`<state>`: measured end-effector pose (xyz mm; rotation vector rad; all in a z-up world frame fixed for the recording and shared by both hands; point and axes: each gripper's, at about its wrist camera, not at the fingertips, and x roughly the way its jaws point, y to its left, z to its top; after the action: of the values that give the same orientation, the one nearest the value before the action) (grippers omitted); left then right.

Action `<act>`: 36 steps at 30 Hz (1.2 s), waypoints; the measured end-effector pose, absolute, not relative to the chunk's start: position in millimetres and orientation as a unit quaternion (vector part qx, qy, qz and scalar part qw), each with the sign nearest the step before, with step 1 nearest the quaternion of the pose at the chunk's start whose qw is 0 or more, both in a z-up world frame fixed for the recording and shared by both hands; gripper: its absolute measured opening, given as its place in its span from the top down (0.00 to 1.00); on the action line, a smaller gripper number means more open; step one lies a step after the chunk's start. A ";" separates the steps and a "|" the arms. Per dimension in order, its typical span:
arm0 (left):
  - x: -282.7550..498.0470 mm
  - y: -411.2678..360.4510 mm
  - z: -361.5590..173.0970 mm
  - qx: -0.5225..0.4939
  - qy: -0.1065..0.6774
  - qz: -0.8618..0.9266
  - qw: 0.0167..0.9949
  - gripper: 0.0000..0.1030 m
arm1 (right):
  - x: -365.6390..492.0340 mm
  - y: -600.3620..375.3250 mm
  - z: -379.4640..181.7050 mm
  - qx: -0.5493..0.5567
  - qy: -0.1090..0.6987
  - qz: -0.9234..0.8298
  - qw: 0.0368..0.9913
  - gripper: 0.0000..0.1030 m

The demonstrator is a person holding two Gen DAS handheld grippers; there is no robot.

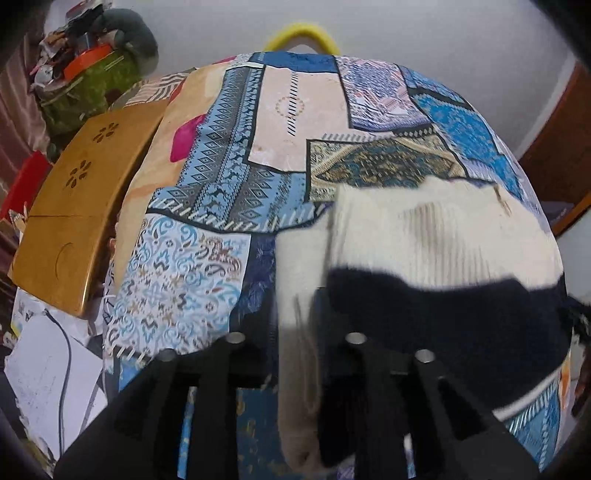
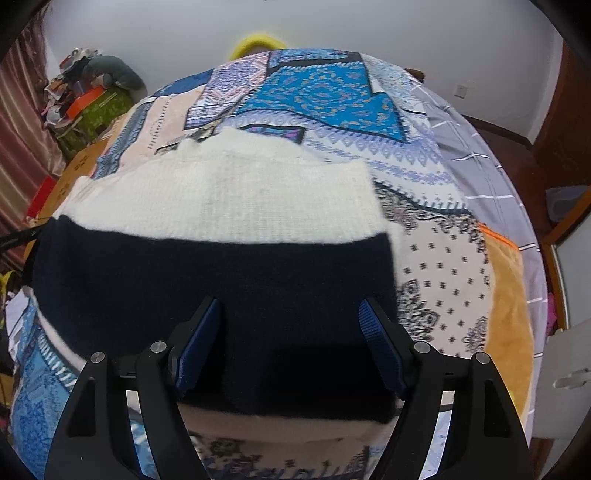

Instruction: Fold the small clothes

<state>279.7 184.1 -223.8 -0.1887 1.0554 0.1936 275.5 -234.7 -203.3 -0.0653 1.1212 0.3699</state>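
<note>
Left wrist view: the left gripper (image 1: 295,387) points down at a bed covered by a patchwork sheet (image 1: 229,177) of blue, cream and gold panels. A cream-and-navy knit garment (image 1: 436,243), blurred, lies on the sheet at the right and near side, cream part far, navy band near. A cream fold of it hangs down between the black fingers (image 1: 218,387), which stand only a little apart; the blur and the cloth hide the pads, so I cannot tell whether they press on it. Left of the bed lie a tan board (image 1: 85,206) with flower cut-outs, white papers (image 1: 44,376) and a cable. A cluttered pile (image 1: 88,62) sits far left, and a yellow ring (image 1: 299,33) shows past the far edge of the bed.

Right wrist view: the right gripper (image 2: 290,343) hangs over the garment (image 2: 229,206), its blue pads (image 2: 199,343) spread wide with the navy band (image 2: 207,280) lying flat between and under them; they do not clamp it. The garment lies folded at the middle of the sheet (image 2: 325,88), cream far, navy near, a cream edge showing at its near side. A grey checked cover (image 2: 480,162) runs along the right side of the bed.
</note>
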 end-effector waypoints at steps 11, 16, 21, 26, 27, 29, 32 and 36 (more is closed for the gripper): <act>237.3 185.6 -227.4 -0.062 0.505 0.127 0.851 0.38 | 277.3 -261.2 -200.7 -0.016 0.544 0.127 0.829 0.28; 224.0 190.8 -212.4 -0.071 0.501 0.132 0.853 0.38 | 266.2 -260.1 -183.2 -0.016 0.532 0.134 0.836 0.28; 212.0 178.0 -184.8 -0.061 0.470 0.125 0.872 0.31 | 256.9 -247.3 -159.1 -0.023 0.505 0.152 0.850 0.28; 200.7 157.1 -165.5 -0.070 0.445 0.100 0.887 0.22 | 247.6 -225.7 -141.4 -0.037 0.479 0.174 0.860 0.28; 199.1 152.5 -164.9 -0.073 0.444 0.095 0.888 0.18 | 245.7 -220.8 -139.1 -0.042 0.474 0.179 0.861 0.28; 195.5 143.9 -166.1 -0.085 0.443 0.083 0.889 0.15 | 240.8 -210.0 -136.5 -0.053 0.468 0.188 0.862 0.28; 191.2 133.6 -174.7 -0.109 0.449 0.061 0.884 0.15 | 237.0 -194.0 -140.1 -0.065 0.467 0.201 0.859 0.28; 188.7 127.1 -195.4 -0.150 0.474 0.038 0.867 0.15 | 236.1 -179.2 -152.3 -0.075 0.478 0.209 0.850 0.28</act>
<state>188.7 127.1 -195.4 -0.3137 0.9914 0.0797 236.1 -179.2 -152.3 -0.1573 1.0063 0.4396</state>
